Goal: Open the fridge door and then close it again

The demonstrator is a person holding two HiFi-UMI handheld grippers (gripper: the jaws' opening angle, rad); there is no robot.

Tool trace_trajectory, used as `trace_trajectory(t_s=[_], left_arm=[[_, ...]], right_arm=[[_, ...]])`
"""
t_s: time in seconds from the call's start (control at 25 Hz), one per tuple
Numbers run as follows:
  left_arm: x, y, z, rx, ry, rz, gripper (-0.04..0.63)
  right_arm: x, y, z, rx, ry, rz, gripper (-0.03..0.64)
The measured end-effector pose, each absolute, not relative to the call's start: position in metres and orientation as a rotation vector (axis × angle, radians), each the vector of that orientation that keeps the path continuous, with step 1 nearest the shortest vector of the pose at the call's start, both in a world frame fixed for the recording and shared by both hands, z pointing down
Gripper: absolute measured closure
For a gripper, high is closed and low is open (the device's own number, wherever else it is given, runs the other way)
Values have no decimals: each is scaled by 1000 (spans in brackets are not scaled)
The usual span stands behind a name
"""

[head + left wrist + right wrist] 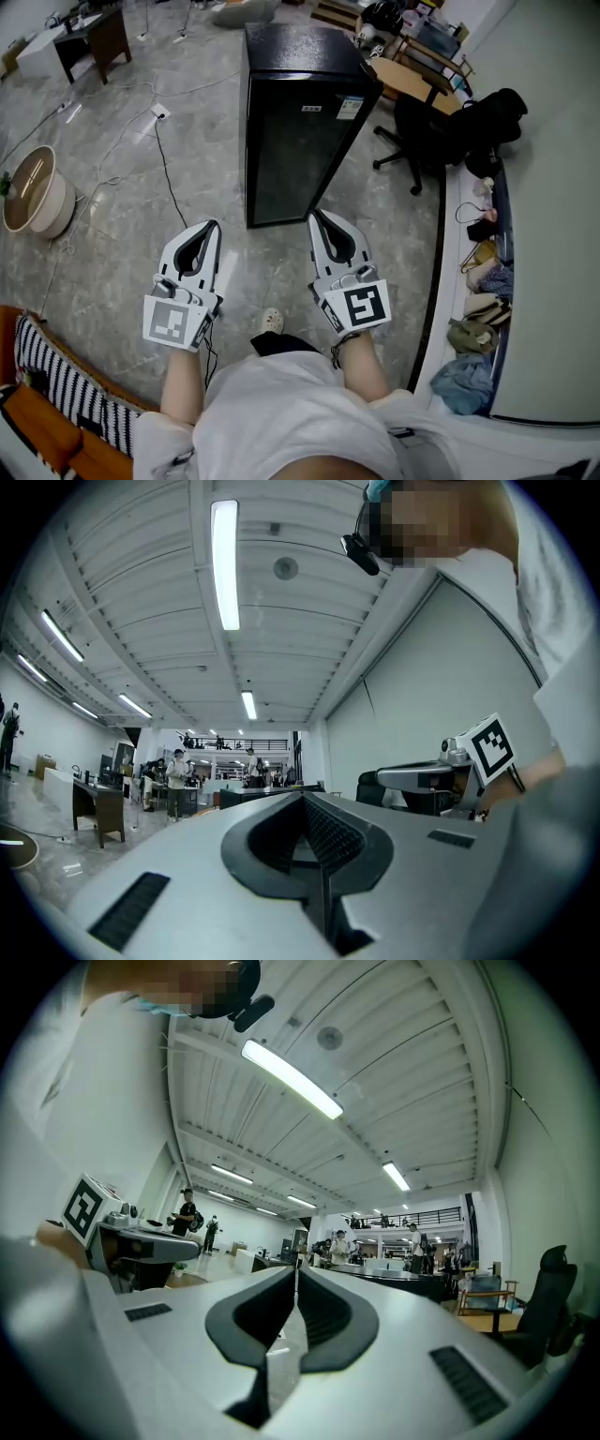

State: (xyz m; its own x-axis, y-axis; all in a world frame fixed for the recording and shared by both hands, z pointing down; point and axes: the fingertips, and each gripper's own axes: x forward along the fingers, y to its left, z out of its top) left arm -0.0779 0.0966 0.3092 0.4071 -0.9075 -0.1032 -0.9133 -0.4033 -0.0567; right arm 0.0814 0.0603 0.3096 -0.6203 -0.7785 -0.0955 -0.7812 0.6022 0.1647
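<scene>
The black fridge [300, 122] stands on the floor ahead of me, its dark glass door [295, 159] closed and facing me. My left gripper [215, 226] is held out short of the fridge's lower left corner, jaws shut and holding nothing. Just below the door's bottom edge my right gripper [314, 217] points at the fridge, its jaws together and empty, touching nothing. In the left gripper view the closed jaws [302, 797] point level into the hall, with the right gripper [417, 778] beside them. The right gripper view has its jaws [295, 1271] meeting at the tip, the fridge top [398, 1283] beyond.
A black office chair [417, 141] and a wooden table [408, 80] stand right of the fridge. Cables [164, 159] run over the floor at left, near a round basin [33, 192]. A ledge [441, 281] with clothes and bags lines the right wall. A striped cushion [56, 375] lies at lower left.
</scene>
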Motion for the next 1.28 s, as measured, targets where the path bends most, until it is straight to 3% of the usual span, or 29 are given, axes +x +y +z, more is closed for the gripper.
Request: trace_trajectory(t_s=[0.56, 1.28], left_arm=[[-57, 3, 302, -2476, 1718, 72, 581], [-86, -82, 310, -2529, 1711, 15, 581]], right_arm=[[94, -37, 317, -1272, 2839, 312, 592], [55, -113, 325, -1291, 2869, 274, 592]])
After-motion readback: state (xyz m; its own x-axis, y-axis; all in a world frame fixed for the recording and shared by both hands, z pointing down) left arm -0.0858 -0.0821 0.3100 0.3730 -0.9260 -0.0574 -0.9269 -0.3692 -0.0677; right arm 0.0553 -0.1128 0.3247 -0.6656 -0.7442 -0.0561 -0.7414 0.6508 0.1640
